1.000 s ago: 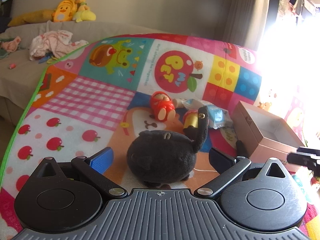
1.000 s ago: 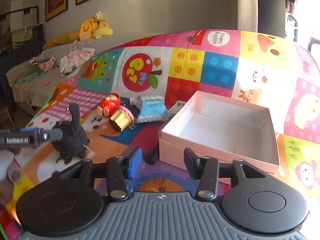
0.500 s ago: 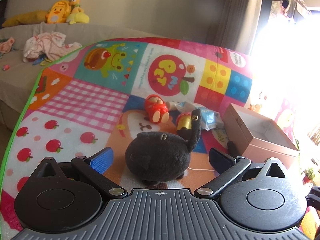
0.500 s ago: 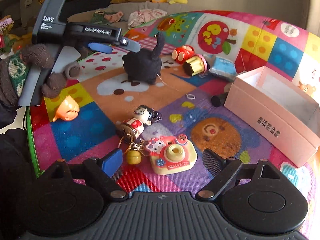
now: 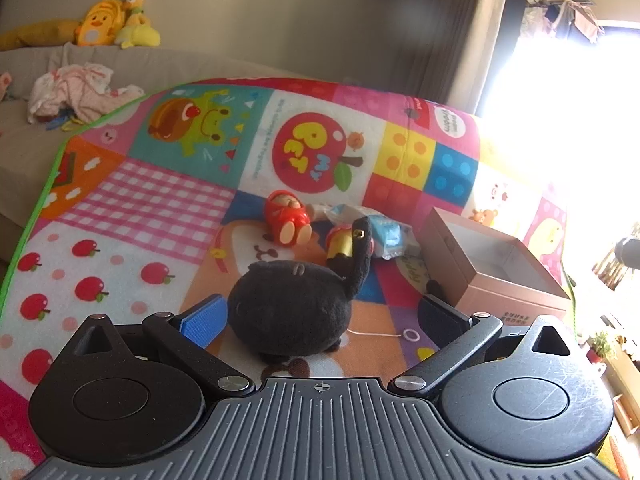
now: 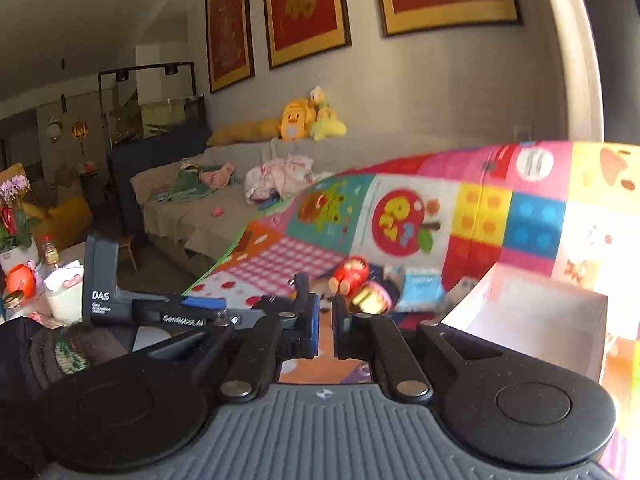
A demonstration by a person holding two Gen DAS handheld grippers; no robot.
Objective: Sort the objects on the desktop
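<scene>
Your left gripper [image 5: 320,316] sits low over a bright patchwork play mat [image 5: 132,216], with its jaws spread wide. The blue pad [image 5: 204,320] is just beside the left flank of a round black plush toy [image 5: 292,304], and the dark pad [image 5: 440,316] stands clear of its right side. So the toy lies between the fingers but is not yet pinched. The wide spread suits its bulk, and the soft body will probably squash when you close. Its thin tail sticks upright on the right side, so a grip across the body looks the steadier choice.

Beyond the plush lies a small cluster of things waiting to be sorted: a red doll figure [image 5: 288,220] on its back, a red and yellow toy [image 5: 340,240] partly hidden by the tail, and a blue and white packet [image 5: 384,232]. To their right an open pink box [image 5: 480,276] rests on the mat with nothing visible inside it. It is likely where the items belong, placed near enough that each carry is short.

Your right gripper [image 6: 326,332] is raised and level, looking across the room, and its view is blurred. Its jaws are drawn almost together with only a narrow gap, and they hold nothing. The left tool appears at its left, the pink box at its right. It looks parked out of the way while the left side takes the plush.
</scene>
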